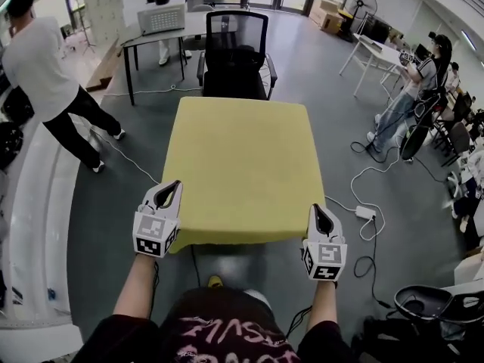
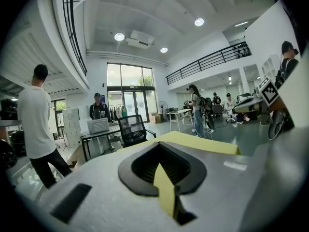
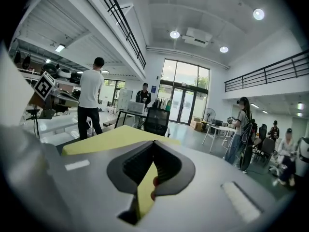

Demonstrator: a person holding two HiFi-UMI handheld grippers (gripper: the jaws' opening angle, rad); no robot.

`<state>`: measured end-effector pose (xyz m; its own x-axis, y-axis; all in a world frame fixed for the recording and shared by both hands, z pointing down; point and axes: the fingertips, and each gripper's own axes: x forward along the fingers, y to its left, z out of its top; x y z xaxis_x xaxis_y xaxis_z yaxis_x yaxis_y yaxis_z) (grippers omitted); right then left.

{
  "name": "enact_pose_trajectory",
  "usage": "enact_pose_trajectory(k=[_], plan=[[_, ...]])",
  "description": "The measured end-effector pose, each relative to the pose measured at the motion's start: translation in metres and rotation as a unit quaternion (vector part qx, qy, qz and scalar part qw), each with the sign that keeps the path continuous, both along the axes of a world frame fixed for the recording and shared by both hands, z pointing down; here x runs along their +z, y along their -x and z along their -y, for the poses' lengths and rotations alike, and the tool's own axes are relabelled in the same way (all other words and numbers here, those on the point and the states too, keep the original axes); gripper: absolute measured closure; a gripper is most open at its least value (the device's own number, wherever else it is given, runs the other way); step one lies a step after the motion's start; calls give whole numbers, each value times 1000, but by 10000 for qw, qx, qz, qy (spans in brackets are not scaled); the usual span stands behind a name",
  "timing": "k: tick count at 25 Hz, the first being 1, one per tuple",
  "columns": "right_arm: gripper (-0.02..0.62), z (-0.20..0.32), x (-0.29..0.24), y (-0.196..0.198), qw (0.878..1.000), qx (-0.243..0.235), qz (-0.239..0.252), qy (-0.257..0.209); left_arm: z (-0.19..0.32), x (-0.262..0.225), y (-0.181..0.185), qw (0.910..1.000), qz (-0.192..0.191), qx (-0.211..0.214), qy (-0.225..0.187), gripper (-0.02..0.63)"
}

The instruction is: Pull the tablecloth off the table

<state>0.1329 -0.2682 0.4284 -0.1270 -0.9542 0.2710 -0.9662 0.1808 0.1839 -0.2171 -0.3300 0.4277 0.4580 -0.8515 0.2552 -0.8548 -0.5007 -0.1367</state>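
A yellow tablecloth covers a small table in the middle of the head view. My left gripper is shut on the cloth's near left corner, and a yellow strip of cloth shows pinched between its jaws in the left gripper view. My right gripper is shut on the near right corner, with a fold of cloth caught between its jaws. The cloth's near edge hangs off the table front between the two grippers. The table under the cloth is hidden.
A black office chair stands right behind the table, with a grey desk beyond it. A person in white stands at the left, another person at the right. Cables and a power strip lie on the floor at right.
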Motion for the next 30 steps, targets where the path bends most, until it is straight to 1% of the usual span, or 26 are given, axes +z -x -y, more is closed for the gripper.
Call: enact_pose_trajectory(k=[3,5,10,13,15,21,28,30], plan=[[581,11,2,2,9996,-60,-246,114,16,3,7,9999,41,115,51,600],[581,21,0,3,9989,-161,-418,168,27,6,10,9996,164,187,139,600],[581,46,-1,0,9947,-464,-867,296,47,16,12,9969,592,459,253,600],[581,63,1,-6,9925,-587,-1021,340,57,23,10,9933,915,632,304,600],[581,78,5,-11,9907,-703,-1094,395,66,29,8,9912,1085,674,349,600],[581,125,32,-18,9814,-1140,-1381,693,107,47,6,9894,1225,538,563,600],[581,191,81,-27,9673,-1672,-1504,1173,168,83,-16,9828,1454,655,936,600],[580,208,95,-27,9627,-1817,-1534,1292,182,98,-22,9794,1550,718,1073,586]])
